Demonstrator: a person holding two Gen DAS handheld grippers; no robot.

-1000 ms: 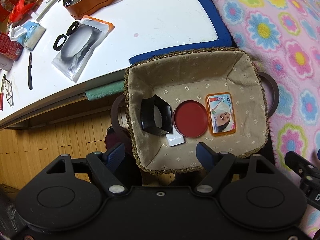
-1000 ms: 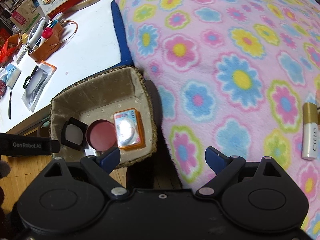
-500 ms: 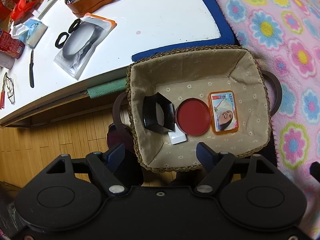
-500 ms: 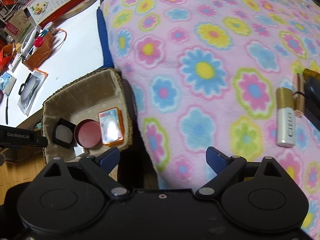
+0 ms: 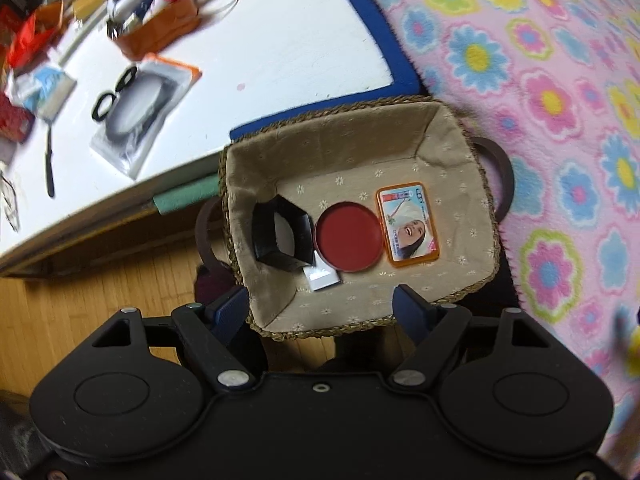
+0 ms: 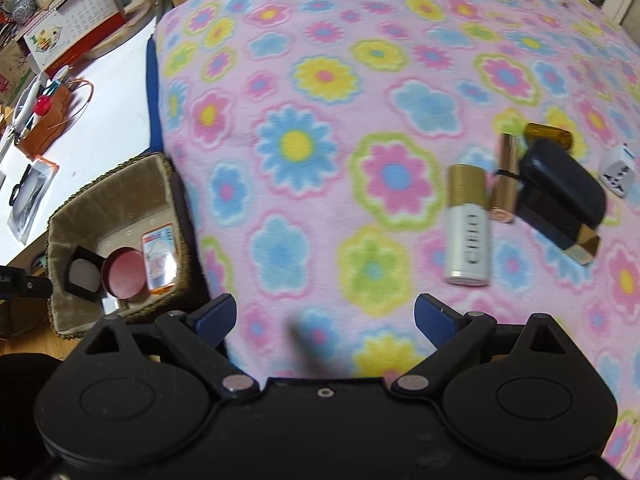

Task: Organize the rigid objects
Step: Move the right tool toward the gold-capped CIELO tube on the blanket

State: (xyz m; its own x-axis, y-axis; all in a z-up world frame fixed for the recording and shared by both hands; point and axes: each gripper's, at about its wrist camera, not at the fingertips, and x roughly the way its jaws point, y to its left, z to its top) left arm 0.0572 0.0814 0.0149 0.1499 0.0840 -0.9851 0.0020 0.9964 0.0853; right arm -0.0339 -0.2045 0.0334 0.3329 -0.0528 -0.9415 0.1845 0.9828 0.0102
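A cloth-lined wicker basket (image 5: 344,148) holds a black hexagonal compact (image 5: 282,240), a round red tin (image 5: 348,242), an orange-rimmed card case (image 5: 408,224) and a small white piece (image 5: 322,278). My left gripper (image 5: 322,308) hangs open and empty over its near rim. My right gripper (image 6: 324,318) is open and empty above the flowered blanket (image 6: 320,140). On the blanket to its right lie a white-and-gold tube (image 6: 468,226), a slim gold lipstick (image 6: 505,178), a dark case (image 6: 560,188), an amber bottle (image 6: 548,136) and a white travel plug (image 6: 618,170). The basket also shows in the right wrist view (image 6: 120,192).
A white desk (image 5: 260,40) stands behind the basket with an orange pouch of pens (image 5: 160,32), a bagged black item (image 5: 140,116) and clutter at its left. Wooden floor (image 5: 100,288) lies below the desk. A calendar (image 6: 72,36) stands at the desk's far end.
My right gripper has swung right across the blanket, bringing the tube, lipstick, dark case and plug into view. My left gripper has stayed over the basket, shifting slightly.
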